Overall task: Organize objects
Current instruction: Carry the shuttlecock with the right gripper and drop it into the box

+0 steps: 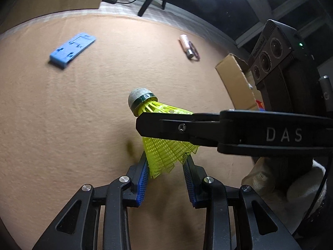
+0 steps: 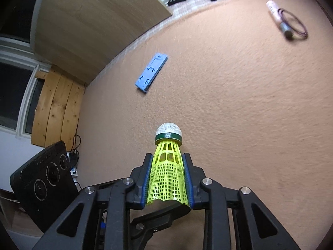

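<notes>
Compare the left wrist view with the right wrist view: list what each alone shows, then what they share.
Only the left wrist view shows the open brown cardboard box, a white-gloved hand and the right gripper from the side.

Only the right wrist view shows the pale wooden boards and a window.

Both show the yellow plastic shuttlecock with its grey cork tip, clamped by the right gripper; the flat blue plastic part; the pink tube beside a thin wire ring; and the tan cloth table.
</notes>
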`<act>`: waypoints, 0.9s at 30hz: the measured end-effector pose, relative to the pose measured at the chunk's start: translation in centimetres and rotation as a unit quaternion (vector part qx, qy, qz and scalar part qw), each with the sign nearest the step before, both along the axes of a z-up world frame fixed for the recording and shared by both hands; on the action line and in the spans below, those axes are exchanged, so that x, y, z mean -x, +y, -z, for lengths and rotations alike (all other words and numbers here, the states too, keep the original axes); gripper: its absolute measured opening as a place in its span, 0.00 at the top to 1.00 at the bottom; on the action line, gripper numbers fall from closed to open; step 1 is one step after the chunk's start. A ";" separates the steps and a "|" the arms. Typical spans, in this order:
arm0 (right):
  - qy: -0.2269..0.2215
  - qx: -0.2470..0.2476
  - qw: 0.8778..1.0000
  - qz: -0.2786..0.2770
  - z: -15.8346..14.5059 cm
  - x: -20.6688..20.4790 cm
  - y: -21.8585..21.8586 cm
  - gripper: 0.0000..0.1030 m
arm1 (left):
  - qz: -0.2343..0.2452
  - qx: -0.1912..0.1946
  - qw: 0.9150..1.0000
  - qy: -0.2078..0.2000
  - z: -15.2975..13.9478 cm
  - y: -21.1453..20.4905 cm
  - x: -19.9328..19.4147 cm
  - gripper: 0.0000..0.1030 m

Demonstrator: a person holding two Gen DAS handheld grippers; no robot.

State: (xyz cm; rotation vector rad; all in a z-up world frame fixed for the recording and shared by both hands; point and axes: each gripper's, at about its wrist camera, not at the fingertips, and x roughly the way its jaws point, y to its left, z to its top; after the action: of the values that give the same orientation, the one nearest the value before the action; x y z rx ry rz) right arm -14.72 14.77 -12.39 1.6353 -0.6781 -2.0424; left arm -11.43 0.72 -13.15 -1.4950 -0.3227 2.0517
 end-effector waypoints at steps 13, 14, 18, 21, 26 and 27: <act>0.047 -0.008 0.998 0.039 -4.5 -1.2 7.0 0.75 | 0.036 -0.011 0.999 0.039 -4.0 7.2 0.6 0.68; 0.050 -0.008 0.998 0.044 -4.9 -1.4 7.8 0.75 | 0.040 -0.012 0.998 0.043 -4.4 8.0 0.6 0.69; 0.062 -0.008 0.996 0.066 -6.2 -2.0 11.2 0.75 | 0.060 -0.021 0.996 0.055 -5.8 11.2 0.8 0.69; 0.073 -0.015 0.994 0.082 -6.9 -2.7 13.7 0.75 | 0.077 -0.024 0.995 0.062 -6.5 14.0 0.9 0.70; 0.079 -0.025 0.990 0.114 -7.2 -3.5 18.2 0.75 | 0.101 -0.026 0.992 0.068 -7.0 18.6 1.1 0.70; 0.079 -0.027 0.989 0.120 -7.2 -3.6 18.9 0.75 | 0.106 -0.027 0.992 0.068 -7.1 19.5 1.2 0.70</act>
State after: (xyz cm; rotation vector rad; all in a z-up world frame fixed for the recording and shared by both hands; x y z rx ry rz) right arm -11.08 33.72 -5.19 1.4588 -0.8008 -2.3506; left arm -12.66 20.18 -6.08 -1.2914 -0.1563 1.9474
